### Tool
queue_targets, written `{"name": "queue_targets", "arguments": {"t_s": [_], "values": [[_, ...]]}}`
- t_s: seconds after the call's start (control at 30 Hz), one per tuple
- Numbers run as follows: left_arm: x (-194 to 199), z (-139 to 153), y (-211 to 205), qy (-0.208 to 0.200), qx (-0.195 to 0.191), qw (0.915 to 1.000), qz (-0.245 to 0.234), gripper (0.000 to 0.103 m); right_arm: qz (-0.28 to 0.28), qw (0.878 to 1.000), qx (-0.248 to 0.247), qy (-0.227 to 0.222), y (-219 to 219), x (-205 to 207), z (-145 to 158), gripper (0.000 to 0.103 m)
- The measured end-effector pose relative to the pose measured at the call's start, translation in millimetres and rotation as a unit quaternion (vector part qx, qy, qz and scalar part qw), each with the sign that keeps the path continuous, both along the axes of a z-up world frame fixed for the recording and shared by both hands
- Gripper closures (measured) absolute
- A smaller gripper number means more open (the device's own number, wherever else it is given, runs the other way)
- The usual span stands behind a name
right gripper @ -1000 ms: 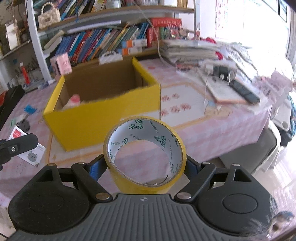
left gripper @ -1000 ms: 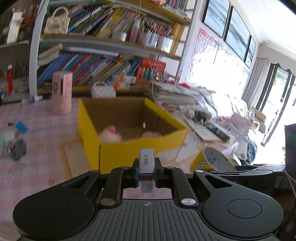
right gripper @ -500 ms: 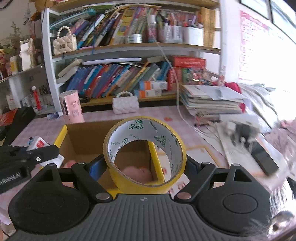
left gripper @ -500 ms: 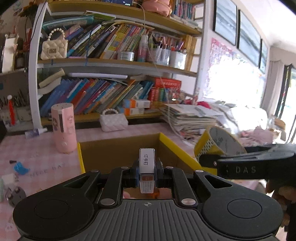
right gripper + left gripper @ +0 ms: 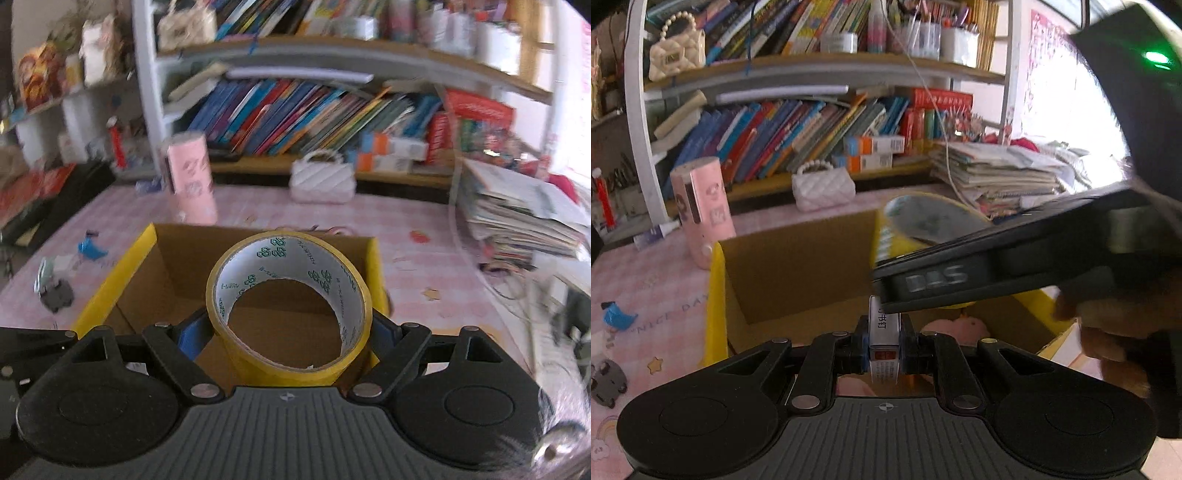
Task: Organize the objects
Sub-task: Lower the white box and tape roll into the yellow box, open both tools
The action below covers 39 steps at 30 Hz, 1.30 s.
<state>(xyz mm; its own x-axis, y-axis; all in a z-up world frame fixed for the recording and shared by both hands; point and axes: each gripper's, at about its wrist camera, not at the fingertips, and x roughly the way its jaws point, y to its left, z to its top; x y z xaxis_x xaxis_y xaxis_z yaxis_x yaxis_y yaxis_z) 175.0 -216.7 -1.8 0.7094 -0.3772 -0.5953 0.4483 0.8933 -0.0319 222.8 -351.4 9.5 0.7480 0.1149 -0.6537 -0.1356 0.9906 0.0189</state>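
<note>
Delivery step, by the look of it: both loads poised over the yellow cardboard box, open-topped on the pink checked table. Above the box's middle, right gripper clamped across a yellow tape roll, jaws spread wide by it. Near the box's front edge, left gripper pinched tight on a small staple box, upright. Pink soft items already inside. Next, probably: lower into the box, release one at a time, keeping the crossing grippers from colliding.
</note>
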Motion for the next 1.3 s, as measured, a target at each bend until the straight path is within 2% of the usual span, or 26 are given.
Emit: {"name": "queue_targets", "arguments": {"t_s": [0.1, 0.2, 0.4, 0.5, 0.57, 0.73, 0.8, 0.87, 0.93, 1.0, 1.13, 1.3], "values": [[5.7, -7.1, -3.7, 0.021, 0.016, 0.9996, 0.003, 0.09, 0.022, 0.999, -0.025, 0.04, 4.2, 22.2, -15.1, 0.019], [7.1, -11.3, -3.2, 0.033, 0.015, 0.9993, 0.01, 0.09, 0.038, 0.995, -0.039, 0.078, 3.9, 38.6, -27.8, 0.019], [5.1, -13.9, -0.1, 0.041, 0.014, 0.9989, 0.02, 0.089, 0.073, 0.991, -0.061, 0.096, 12.9, 44.9, -37.5, 0.019], [1.2, -9.9, 3.9, 0.031, 0.0, 0.9993, 0.02, 0.085, 0.072, 0.991, -0.069, 0.094, 15.1, 43.6, -38.5, 0.019], [-2.1, -6.1, 4.9, 0.022, -0.004, 0.9995, 0.02, 0.077, 0.068, 0.992, -0.057, 0.093, 13.8, 43.0, -36.3, 0.018], [-16.0, 7.0, 12.5, 0.006, -0.022, 0.9997, 0.013, 0.072, 0.042, 0.997, -0.028, 0.059, 7.0, 27.8, -15.9, 0.017], [-22.6, 13.0, 15.3, -0.005, -0.023, 0.9996, 0.013, 0.061, 0.032, 0.998, -0.023, 0.043, 5.5, 18.2, -4.8, 0.017], [-32.0, 20.4, 20.6, -0.023, -0.028, 0.9992, 0.013, 0.045, 0.021, 0.999, -0.019, 0.02, 4.6, 5.0, 7.8, 0.017], [-42.7, 28.6, 28.0, -0.042, -0.032, 0.9985, 0.013, 0.04, 0.008, 1.0, -0.017, -0.004, 4.0, -10.6, 19.0, 0.017], [-53.3, 35.2, 36.7, -0.054, -0.038, 0.9978, 0.009, 0.039, -0.013, 0.999, -0.017, -0.029, 3.5, -28.9, 29.1, 0.016], [-72.8, 43.9, 59.6, -0.076, -0.042, 0.996, 0.02, 0.029, -0.067, 0.995, -0.013, -0.066, 3.7, -67.7, 39.6, 0.015], [-92.7, 41.0, 91.6, -0.07, -0.048, 0.9958, 0.034, 0.028, -0.121, 0.99, 0.01, -0.067, 9.4, -112.9, 35.1, 0.015]]}}
